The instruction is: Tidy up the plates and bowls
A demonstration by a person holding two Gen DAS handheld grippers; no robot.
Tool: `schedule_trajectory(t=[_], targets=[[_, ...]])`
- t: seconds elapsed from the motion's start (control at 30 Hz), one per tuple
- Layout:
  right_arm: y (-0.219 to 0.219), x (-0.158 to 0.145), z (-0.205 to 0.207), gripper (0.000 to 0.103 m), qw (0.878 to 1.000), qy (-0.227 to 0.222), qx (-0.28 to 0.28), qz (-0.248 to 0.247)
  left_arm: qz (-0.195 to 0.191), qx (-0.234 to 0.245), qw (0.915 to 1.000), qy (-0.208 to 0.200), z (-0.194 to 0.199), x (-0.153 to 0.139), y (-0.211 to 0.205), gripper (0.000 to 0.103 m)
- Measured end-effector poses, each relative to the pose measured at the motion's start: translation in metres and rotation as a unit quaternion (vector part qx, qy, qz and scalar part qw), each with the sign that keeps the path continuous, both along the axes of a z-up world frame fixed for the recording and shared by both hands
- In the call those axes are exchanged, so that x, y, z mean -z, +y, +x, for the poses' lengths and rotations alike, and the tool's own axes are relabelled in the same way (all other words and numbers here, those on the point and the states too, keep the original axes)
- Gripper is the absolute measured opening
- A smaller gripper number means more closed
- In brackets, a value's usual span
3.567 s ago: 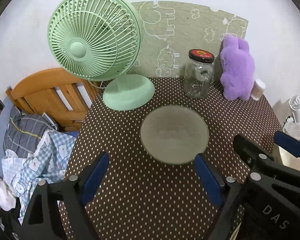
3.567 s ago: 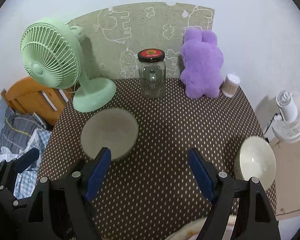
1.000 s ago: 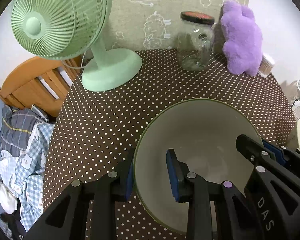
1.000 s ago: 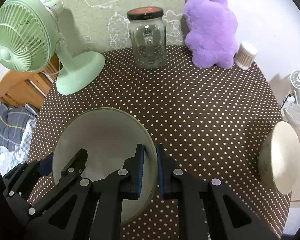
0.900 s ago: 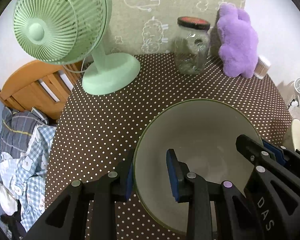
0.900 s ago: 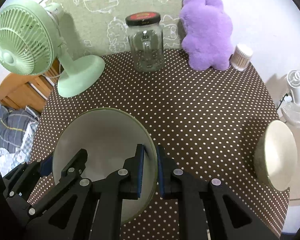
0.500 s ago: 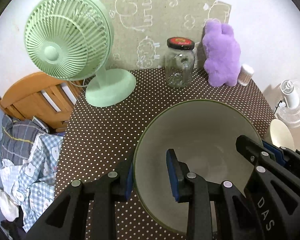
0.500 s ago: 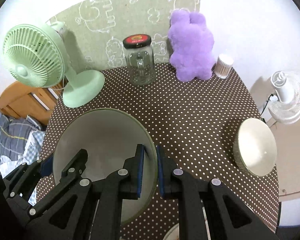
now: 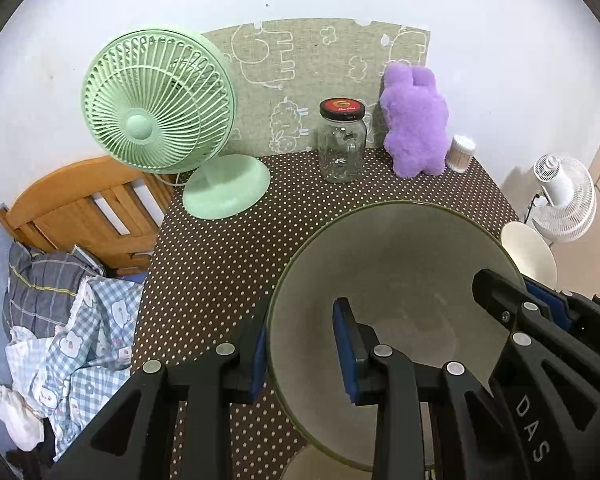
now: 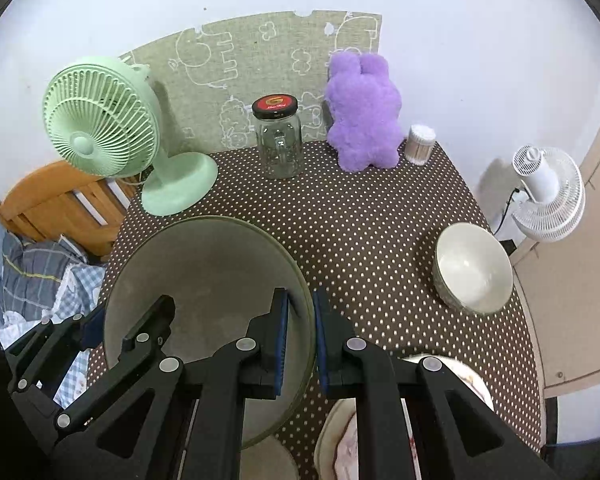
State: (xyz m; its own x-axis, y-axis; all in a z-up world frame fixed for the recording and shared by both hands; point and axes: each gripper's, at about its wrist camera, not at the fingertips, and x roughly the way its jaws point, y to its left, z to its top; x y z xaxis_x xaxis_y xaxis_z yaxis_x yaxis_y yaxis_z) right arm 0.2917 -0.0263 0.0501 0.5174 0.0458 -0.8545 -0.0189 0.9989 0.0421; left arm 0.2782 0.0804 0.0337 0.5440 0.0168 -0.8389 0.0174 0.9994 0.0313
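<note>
Pinching opposite rims, the left hand-held gripper [image 9: 300, 354] and the "DAS"-marked right hand-held gripper [image 10: 300, 334] are holding the large green-rimmed bowl [image 9: 396, 280] above the polka-dot counter [image 10: 360, 216].

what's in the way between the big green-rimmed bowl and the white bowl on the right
Nothing visible. The green-rimmed bowl, clamped by the left gripper and right gripper, has only bare dotted tablecloth between it and the white bowl.

My left gripper [image 9: 302, 344] pinches the near rim of the big bowl [image 9: 396, 280]; right gripper [image 9: 540, 308] grips its opposite rim. Green fan [image 9: 160, 108], jar [image 9: 342, 148], purple plush [image 9: 416, 120] stand behind on the dotted table [image 9: 220, 260].
</note>
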Motion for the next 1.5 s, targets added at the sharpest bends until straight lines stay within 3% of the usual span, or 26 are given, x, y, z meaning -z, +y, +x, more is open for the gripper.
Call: schedule_trajectory(t=[0.27,0.63,1.5], targets=[[0.009,-0.008,-0.040,0.016,1.000,-0.007,0.003,-0.008,-0.011,0.004,0.9999,0.002,-0.034,0.000,0.011,0.029],[0.018,0.003,-0.074,0.016,1.000,0.006,0.009,-0.015,-0.016,0.017,0.9995,0.019,-0.062,0.015,0.017,0.029],[0.024,0.071,-0.104,0.016,0.995,0.097,0.016,-0.031,-0.022,0.031,0.9937,0.106,-0.090,0.076,0.023,0.029]])
